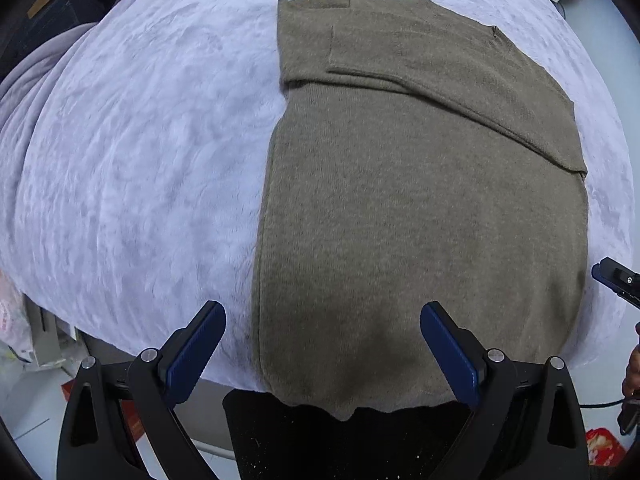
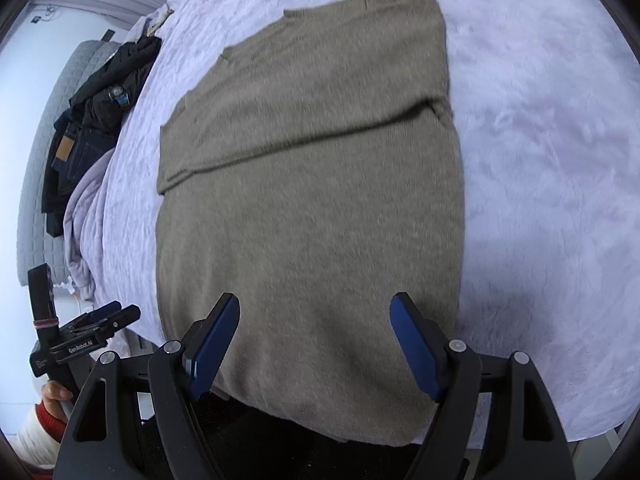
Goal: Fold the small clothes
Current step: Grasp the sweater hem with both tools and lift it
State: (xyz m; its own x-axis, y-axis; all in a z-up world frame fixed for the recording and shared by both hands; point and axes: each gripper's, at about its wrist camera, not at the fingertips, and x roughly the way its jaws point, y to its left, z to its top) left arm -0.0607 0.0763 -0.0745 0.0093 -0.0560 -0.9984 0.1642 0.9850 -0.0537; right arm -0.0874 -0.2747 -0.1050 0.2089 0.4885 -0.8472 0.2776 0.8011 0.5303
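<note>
The brown sweater, sleeves folded in, is laid along the bed's near edge, hem overhanging. Both the left gripper and right gripper are held wide apart, empty. The hem probably needs grasping next for the lengthwise fold.

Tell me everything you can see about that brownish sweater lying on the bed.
The sweater is a plain olive-brown knit with a soft, slightly fuzzy look. It lies flat on a pale lilac plush blanket, already partly folded into a long rectangle: both sleeves are turned in across the upper body, leaving a layered diagonal edge. The neckline end lies far from the cameras; the hem droops slightly over the bed's near edge. Nothing grips it; only the blanket touches it.
</note>
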